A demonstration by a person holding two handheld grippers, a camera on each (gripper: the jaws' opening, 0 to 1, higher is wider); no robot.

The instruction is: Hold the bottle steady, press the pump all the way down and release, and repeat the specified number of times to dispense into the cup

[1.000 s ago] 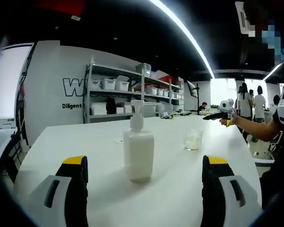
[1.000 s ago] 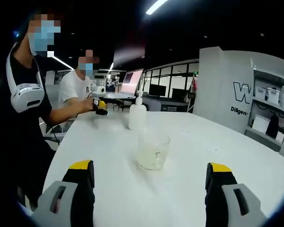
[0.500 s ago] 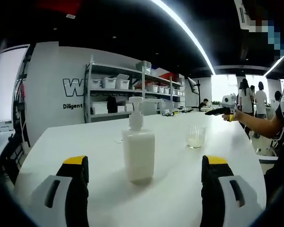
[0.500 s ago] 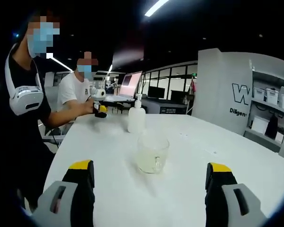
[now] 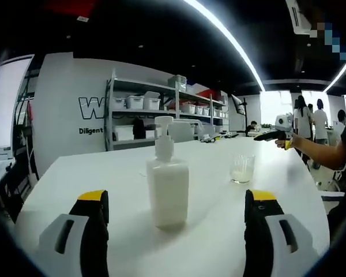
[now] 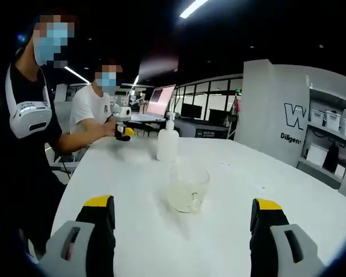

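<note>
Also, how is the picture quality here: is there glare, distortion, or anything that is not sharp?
Left gripper view: the ceiling light strip is blown out and bent by the fisheye, while the pump bottle is sharp. Right gripper view: the room is dim, the cup is clear, and the table reflects soft light.

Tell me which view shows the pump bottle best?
The left gripper view: the pump bottle stands close and centred between that tool's open jaws. In the right gripper view it is small and far, beyond the glass cup.
</note>
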